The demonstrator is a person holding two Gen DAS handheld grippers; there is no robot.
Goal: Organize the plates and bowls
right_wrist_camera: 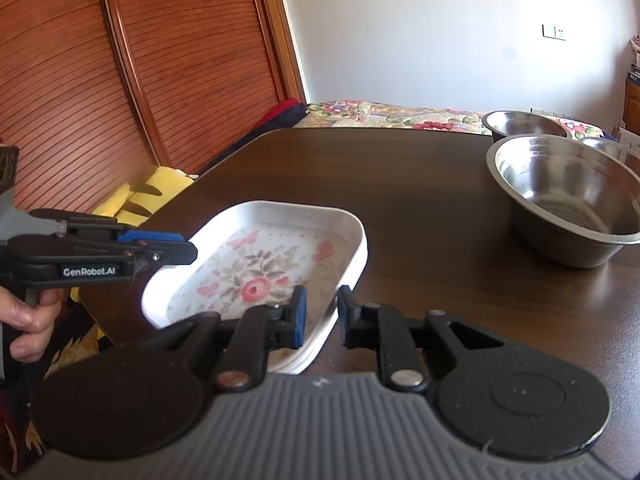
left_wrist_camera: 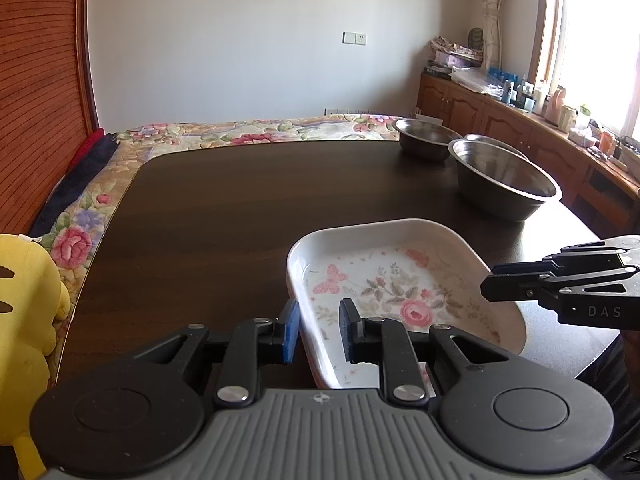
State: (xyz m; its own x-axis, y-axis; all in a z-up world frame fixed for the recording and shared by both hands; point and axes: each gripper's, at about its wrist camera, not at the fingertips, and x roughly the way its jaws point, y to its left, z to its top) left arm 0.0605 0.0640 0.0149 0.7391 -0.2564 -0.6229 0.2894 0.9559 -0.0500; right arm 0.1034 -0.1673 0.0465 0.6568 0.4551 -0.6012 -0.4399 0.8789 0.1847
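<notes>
The left gripper (left_wrist_camera: 319,330) has its fingers apart, straddling the near left rim of the floral dish (left_wrist_camera: 404,292), one finger outside the wall and one inside, not closed on it. The right gripper (right_wrist_camera: 322,316) is likewise parted across the dish's near right rim, with a gap on both sides. The white rectangular dish, printed with a pink rose and butterflies, lies flat at the near edge of the dark wooden table (left_wrist_camera: 240,208). Farther back on the right stands a large steel bowl (left_wrist_camera: 504,178), with a smaller steel bowl (left_wrist_camera: 426,136) just behind it. A yellow plush toy (left_wrist_camera: 24,320) lies off the table's near left side.
</notes>
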